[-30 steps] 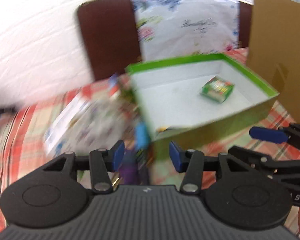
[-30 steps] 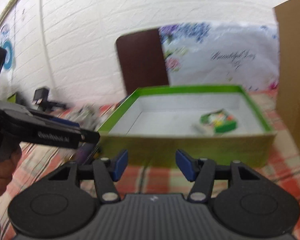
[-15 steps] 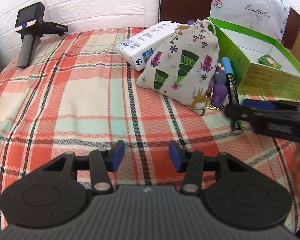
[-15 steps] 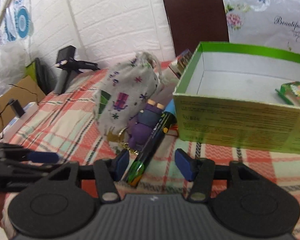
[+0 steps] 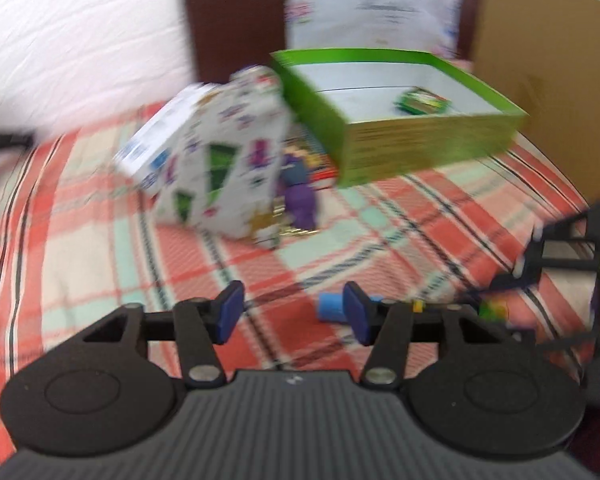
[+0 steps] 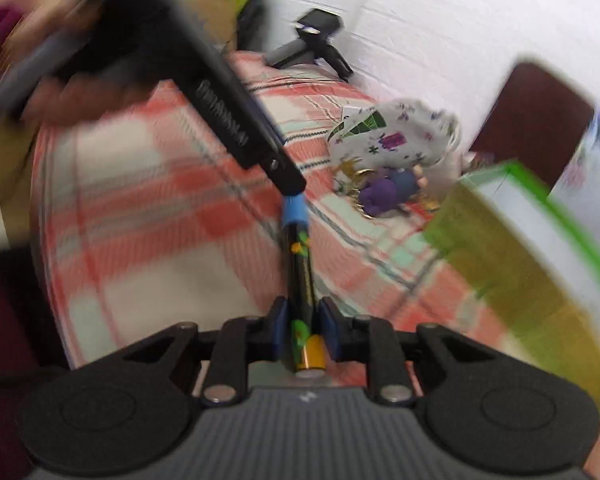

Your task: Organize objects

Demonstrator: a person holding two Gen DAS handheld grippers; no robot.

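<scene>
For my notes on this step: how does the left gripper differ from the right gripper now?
The left gripper is open and holds nothing; the right gripper has just closed on the marker. The left points toward the marker's blue cap; the right grips the opposite end. Both have blue pads and black frames.

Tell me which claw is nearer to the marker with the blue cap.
Right. The right claw is shut on the marker, near its rear end. The left claw stands open by the blue cap, which shows beside its right finger, not gripped.
</scene>
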